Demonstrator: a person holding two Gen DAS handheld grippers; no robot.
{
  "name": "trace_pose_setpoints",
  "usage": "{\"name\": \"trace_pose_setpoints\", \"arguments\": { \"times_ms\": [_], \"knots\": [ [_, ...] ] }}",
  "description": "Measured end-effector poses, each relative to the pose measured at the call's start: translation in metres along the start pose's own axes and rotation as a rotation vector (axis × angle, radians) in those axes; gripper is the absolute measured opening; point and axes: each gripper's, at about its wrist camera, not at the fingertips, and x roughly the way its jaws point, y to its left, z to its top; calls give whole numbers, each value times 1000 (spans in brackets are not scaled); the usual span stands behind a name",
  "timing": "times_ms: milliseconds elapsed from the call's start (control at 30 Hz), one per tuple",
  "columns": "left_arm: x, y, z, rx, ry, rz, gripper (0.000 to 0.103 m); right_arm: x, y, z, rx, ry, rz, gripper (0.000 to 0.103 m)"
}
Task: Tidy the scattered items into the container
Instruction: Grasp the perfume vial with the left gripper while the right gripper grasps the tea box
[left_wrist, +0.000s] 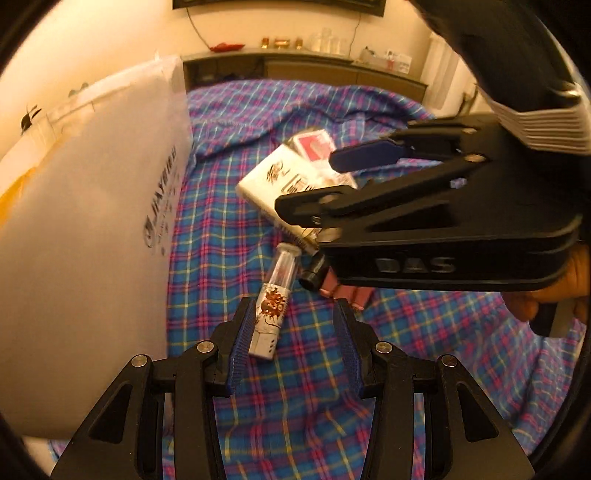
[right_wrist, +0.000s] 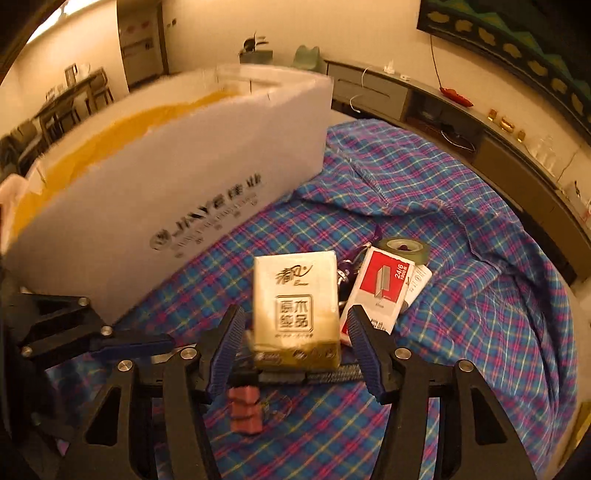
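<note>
Tissue pack (right_wrist: 295, 310), soft rectangular, lies on plaid cloth (right_wrist: 461, 295) between the open right gripper (right_wrist: 295, 347) pads. Left gripper (left_wrist: 293, 347) open around a slim printed tube (left_wrist: 271, 314). White foam box (right_wrist: 166, 192) stands just beside.

Both grippers (left (left_wrist: 293, 334), right (right_wrist: 295, 349)) agape.

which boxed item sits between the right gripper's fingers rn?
The gold tissue pack, between the right gripper fingers. The red-and-white staples box lies just outside its right finger, beside the tape roll.
</note>
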Motion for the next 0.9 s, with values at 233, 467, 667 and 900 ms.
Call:
{"name": "trace_pose_setpoints", "arguments": {
  "times_ms": [233, 467, 667, 900],
  "knots": [
    [8, 7, 6, -38, -10, 21, 22, 4, -17, -13, 97, -27, 62, 39],
    [4, 8, 6, -50, -18, 6, 20, -20, -36, -31, 275, -112, 109, 27],
    [-12, 9, 4, -64, -57, -21, 20, -31, -38, -41, 362, -141, 129, 26],
    [-28, 5, 4, -63, -89, -55, 20, -49, -38, -56, 417, -172, 132, 25]
  ]
}}
